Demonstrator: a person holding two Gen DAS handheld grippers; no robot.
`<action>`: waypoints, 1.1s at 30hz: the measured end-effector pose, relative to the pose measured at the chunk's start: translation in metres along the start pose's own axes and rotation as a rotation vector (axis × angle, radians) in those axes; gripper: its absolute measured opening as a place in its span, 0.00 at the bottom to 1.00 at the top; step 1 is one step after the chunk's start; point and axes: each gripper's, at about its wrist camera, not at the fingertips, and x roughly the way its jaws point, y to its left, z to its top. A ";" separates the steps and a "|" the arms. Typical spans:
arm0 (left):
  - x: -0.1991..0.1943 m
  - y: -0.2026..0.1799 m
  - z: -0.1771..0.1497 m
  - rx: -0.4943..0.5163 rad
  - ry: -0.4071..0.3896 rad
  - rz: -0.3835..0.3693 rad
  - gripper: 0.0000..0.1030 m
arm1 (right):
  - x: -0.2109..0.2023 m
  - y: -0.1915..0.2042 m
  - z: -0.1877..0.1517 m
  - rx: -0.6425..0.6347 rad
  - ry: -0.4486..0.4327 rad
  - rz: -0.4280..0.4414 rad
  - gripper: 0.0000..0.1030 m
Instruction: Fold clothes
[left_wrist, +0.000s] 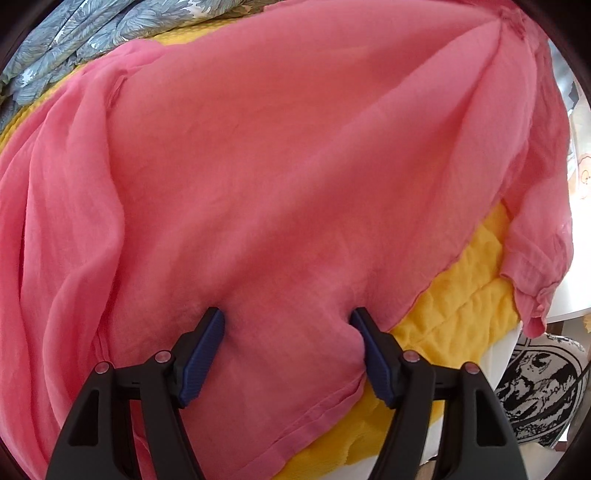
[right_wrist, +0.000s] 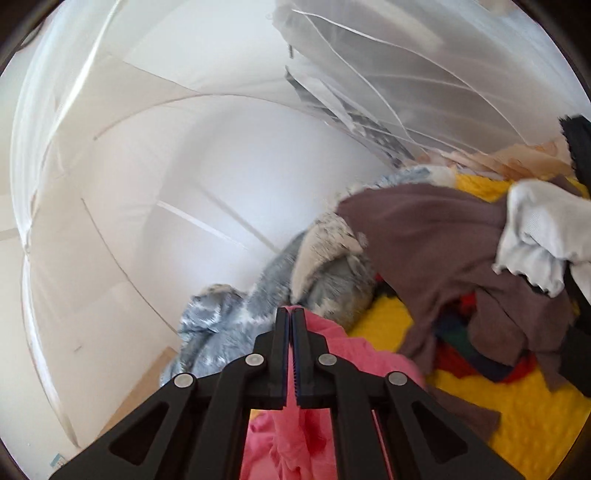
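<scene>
- The yellow blanket (left_wrist: 461, 295) carries everything; my pink blouse (left_wrist: 277, 166) lies spread over most of it, its hem reaching the blanket's near edge, one cuffed sleeve (left_wrist: 535, 288) hanging off the right edge.
- A heap of unfolded clothes (right_wrist: 461, 258) sits further along the blanket, with a grey leaf-print quilt (right_wrist: 229, 317) near its far edge.
- My left tongs (left_wrist: 288, 332) point steeply down, jaws spread, fingertips pressing into the hem area but not pinching it.
- My right tongs (right_wrist: 292, 321) are pressed together on a bunch of the pink fabric, held roughly level.
- I judge the blouse's long axis runs away from the left tongs, so the raised right end would carry over towards the pinned hem.
</scene>
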 end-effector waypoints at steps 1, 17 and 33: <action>0.000 0.000 0.000 0.002 0.001 -0.001 0.71 | 0.003 0.006 0.004 -0.017 -0.004 0.008 0.02; -0.002 0.007 0.006 0.041 0.000 -0.020 0.72 | 0.004 0.147 0.039 -0.179 -0.006 0.372 0.01; -0.079 0.099 0.023 -0.203 -0.232 -0.066 0.71 | 0.094 0.103 -0.185 -0.461 0.742 -0.134 0.78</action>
